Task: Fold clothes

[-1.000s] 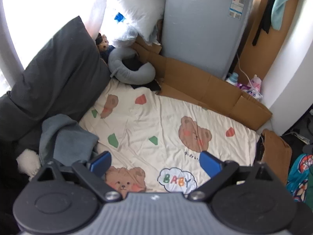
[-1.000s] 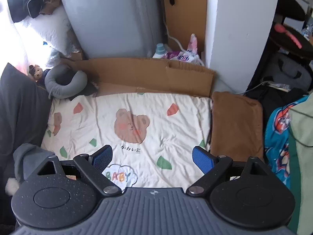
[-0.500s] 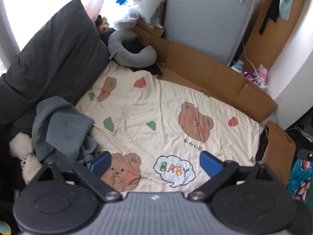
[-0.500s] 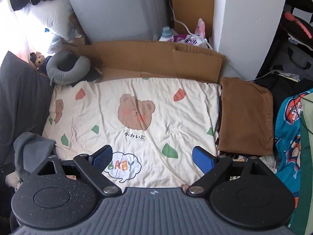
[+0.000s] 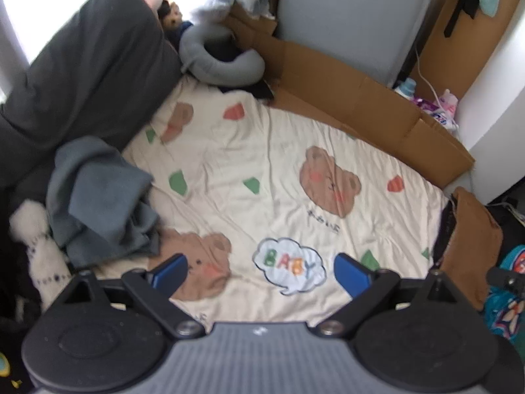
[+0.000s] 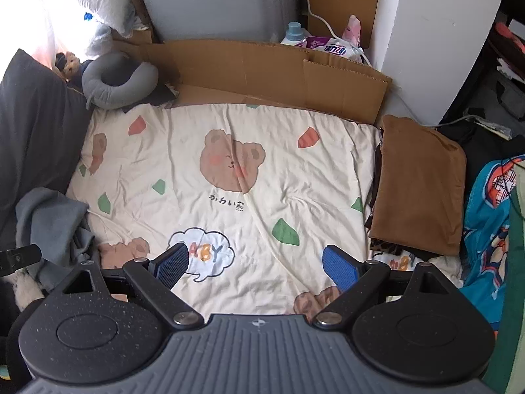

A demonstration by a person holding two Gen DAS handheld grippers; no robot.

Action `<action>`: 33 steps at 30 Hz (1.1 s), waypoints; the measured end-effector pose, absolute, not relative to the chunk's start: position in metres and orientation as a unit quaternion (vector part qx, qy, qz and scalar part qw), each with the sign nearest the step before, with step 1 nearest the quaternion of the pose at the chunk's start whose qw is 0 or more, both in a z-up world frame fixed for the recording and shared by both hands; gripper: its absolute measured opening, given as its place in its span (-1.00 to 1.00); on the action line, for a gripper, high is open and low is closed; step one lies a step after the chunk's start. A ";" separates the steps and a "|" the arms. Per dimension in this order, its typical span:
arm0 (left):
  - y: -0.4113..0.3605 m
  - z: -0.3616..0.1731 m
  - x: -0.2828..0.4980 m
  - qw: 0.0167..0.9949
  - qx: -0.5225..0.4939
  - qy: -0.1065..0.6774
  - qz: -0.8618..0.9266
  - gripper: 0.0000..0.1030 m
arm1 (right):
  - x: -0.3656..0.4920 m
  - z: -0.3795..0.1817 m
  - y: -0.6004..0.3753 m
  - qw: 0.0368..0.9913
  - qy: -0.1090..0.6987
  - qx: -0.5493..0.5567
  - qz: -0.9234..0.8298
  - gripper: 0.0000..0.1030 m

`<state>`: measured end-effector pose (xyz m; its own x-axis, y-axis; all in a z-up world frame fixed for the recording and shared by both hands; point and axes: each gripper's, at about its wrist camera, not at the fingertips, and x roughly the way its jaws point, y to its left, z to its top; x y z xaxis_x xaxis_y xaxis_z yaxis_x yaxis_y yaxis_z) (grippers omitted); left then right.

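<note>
Landmark: cream bear-print blanket (image 6: 229, 170), spread flat, wrinkled, printed with bears, coloured patches and a "BABY" cloud.

Left of blanket:
- Dark grey cushion (image 5: 85, 75), leaning along the blanket's left edge.
- Crumpled grey-blue garment (image 5: 98, 197), unfolded, heaped at the blanket's near-left corner, overlapping its edge; also visible in the right wrist view (image 6: 49, 216).
- White fuzzy item (image 5: 36, 249), just beyond the garment, away from the blanket; identity not discernible.

Far-left corner of blanket:
- Grey neck pillow (image 6: 118, 80), touching the blanket's corner.
- Small plush toy (image 6: 67, 62), beside the pillow.

Behind blanket:
- Flattened cardboard (image 6: 262, 72), standing along the far edge as a low wall. No contents.
- Bottle with blue cap (image 6: 292, 32) and printed packet (image 6: 331, 46), behind the cardboard.

Right of blanket:
- Folded brown garment (image 6: 420, 184), flat, touching the blanket's right edge, resting on a darker patterned layer.
- Blue patterned fabric (image 6: 492, 216), further right of the brown garment.

Near edge of blanket:
- Left gripper (image 5: 262, 271): jaws spread wide, nothing between the blue pads (image 5: 170, 271), held above the near-left part of the blanket, close beside the grey-blue garment, not touching it.
- Right gripper (image 6: 256, 267): jaws spread wide, empty, held above the near middle of the blanket, over the "BABY" cloud region.
</note>
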<state>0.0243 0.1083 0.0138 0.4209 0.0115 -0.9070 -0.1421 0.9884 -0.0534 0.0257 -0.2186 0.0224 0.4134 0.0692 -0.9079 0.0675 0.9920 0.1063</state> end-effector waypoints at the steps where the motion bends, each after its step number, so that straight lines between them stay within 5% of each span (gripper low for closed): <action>1: 0.107 0.013 0.024 0.840 -0.059 0.538 0.048 0.88 | 0.025 0.022 -0.217 0.837 0.544 0.064 0.002 0.80; 33: 0.075 -0.009 0.024 0.825 -0.028 0.563 0.022 0.88 | -0.003 0.003 -0.215 0.836 0.547 0.052 0.014 0.80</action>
<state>0.0241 0.0752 -0.0086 0.3640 0.0046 -0.9314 -0.0680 0.9974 -0.0217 -0.0030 -0.2146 0.0034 0.4018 0.0798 -0.9122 0.0330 0.9943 0.1015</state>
